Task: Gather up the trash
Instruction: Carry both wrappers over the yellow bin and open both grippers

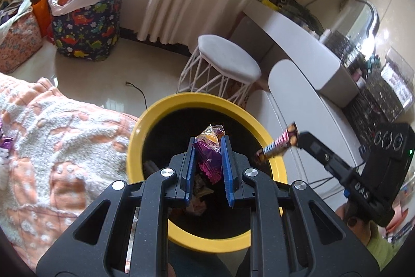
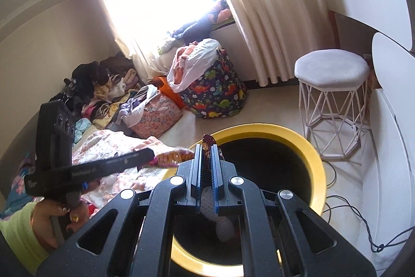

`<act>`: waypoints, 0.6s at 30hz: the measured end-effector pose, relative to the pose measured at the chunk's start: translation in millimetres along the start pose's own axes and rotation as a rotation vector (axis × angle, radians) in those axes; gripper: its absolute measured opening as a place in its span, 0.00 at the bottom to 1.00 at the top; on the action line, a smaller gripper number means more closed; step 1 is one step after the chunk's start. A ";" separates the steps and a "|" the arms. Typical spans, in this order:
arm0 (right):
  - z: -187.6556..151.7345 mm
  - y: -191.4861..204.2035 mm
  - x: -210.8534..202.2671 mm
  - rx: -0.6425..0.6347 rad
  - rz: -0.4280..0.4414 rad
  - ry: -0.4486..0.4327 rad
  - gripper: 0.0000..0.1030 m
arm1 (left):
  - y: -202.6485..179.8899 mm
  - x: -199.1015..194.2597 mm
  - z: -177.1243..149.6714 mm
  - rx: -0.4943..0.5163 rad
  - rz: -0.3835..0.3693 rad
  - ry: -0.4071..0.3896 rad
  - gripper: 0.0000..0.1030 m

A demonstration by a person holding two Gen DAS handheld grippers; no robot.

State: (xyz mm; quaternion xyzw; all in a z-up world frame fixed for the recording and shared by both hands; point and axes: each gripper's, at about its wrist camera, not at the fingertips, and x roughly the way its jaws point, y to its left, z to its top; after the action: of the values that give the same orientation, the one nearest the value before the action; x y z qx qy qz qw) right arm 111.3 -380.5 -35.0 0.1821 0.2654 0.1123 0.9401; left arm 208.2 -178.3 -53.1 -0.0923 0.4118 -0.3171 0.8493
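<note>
Left wrist view: left gripper (image 1: 207,147) jaws are clamped on a purple candy wrapper (image 1: 208,156) above the mouth of the yellow-rimmed bin (image 1: 135,136). Right gripper (image 2: 206,149) jaws pinch a pink snack-bar wrapper (image 1: 276,144) over the bin's rim. Drop-off step, I judge; next both jaws must part over the bin.

Yellow-rimmed bin (image 1: 135,136), purple wrapper (image 1: 208,160), dinosaur-print basket (image 1: 85,30).

bin (image 1: 135,136): yellow rim, black inside, upright, litter within | purple wrapper (image 1: 208,157): crumpled; above bin mouth | pink bar wrapper (image 1: 278,144): over rim
</note>
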 end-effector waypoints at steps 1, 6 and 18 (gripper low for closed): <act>0.6 -2.0 0.0 0.004 -0.002 -0.002 0.06 | -2.2 1.7 -1.4 0.009 0.001 0.005 0.13; 2.2 -15.1 0.7 0.037 -0.009 -0.009 0.06 | -11.0 14.3 -10.2 0.035 -0.011 0.043 0.13; -0.9 -36.5 8.9 0.089 -0.013 -0.005 0.06 | -19.5 36.3 -31.6 0.057 -0.020 0.115 0.13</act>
State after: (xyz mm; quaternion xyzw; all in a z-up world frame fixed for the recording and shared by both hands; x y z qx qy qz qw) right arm 122.5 -410.7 -54.5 0.2221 0.2691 0.0936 0.9325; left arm 191.9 -212.5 -88.5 -0.0540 0.4498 -0.3418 0.8234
